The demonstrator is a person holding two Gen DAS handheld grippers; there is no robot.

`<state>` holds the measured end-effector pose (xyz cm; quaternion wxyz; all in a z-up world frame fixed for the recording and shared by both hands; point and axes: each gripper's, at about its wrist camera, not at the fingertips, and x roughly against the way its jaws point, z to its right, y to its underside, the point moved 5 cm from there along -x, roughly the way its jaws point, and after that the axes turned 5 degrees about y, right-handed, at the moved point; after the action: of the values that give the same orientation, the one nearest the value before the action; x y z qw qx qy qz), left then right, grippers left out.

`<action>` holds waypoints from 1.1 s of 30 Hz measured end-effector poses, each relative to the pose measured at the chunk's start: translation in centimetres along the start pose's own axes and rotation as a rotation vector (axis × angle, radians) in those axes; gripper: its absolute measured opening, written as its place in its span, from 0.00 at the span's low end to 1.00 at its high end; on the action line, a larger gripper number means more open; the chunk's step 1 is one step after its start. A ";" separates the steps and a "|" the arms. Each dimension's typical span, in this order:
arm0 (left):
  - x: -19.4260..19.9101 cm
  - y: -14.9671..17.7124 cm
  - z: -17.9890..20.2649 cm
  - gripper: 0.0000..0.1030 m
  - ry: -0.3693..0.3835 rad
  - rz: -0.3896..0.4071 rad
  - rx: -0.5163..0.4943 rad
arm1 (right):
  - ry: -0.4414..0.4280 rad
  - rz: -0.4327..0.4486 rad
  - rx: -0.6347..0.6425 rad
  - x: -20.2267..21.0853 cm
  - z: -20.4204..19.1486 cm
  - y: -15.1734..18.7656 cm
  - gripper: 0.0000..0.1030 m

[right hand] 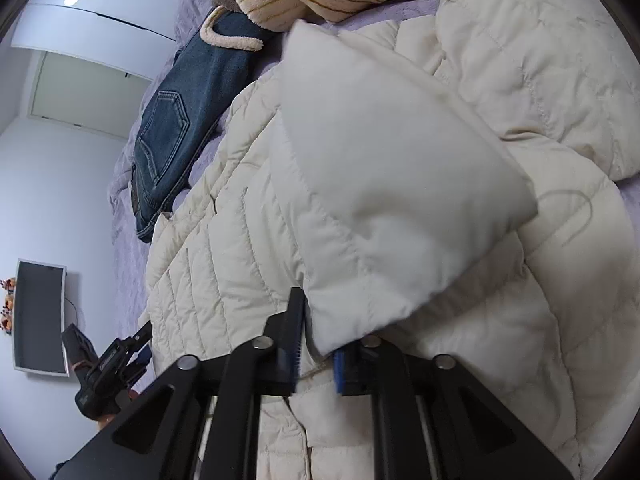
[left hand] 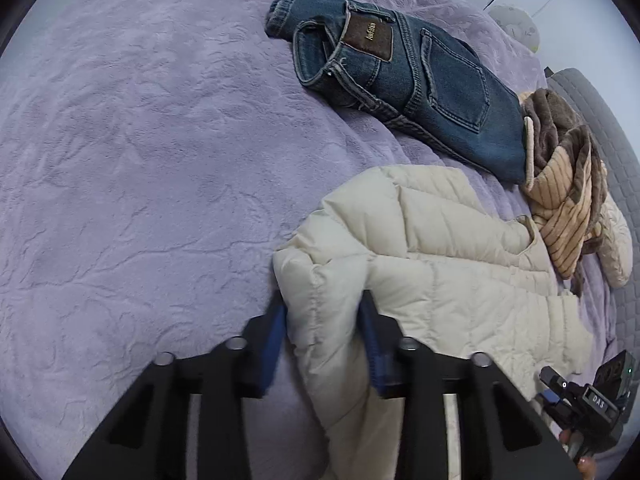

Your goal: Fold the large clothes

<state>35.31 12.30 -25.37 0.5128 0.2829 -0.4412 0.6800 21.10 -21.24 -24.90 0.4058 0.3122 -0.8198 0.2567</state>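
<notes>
Cream puffer jacket (left hand: 420, 264) gripped by two tongs.

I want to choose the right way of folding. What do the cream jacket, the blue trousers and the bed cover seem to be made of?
The jacket looks like thin, smooth synthetic shell with soft filling: it has stitched, puffy sections and a faint sheen. The trousers look like denim: blue weave, pale heavy seams, and a brown patch, perhaps leather. The bed cover looks like lilac plush or fleece, matte, with a pressed, creased pattern.
</notes>
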 end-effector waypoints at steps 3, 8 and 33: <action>0.3 -0.5 0.2 0.18 0.017 -0.003 -0.031 | -0.022 0.014 0.063 1.6 -2.1 2.0 0.71; 0.5 -1.0 -0.3 0.18 0.008 -0.017 -0.080 | -0.193 -0.142 0.180 0.5 -8.0 10.2 0.68; 0.7 -2.0 -0.8 0.19 -0.056 -0.012 -0.123 | -0.230 -0.289 0.266 -9.8 -17.3 16.6 0.15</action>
<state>37.09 13.52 -24.56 0.5206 0.2722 -0.4945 0.6405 22.52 4.55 -26.44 0.2974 0.5044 -0.7664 0.2642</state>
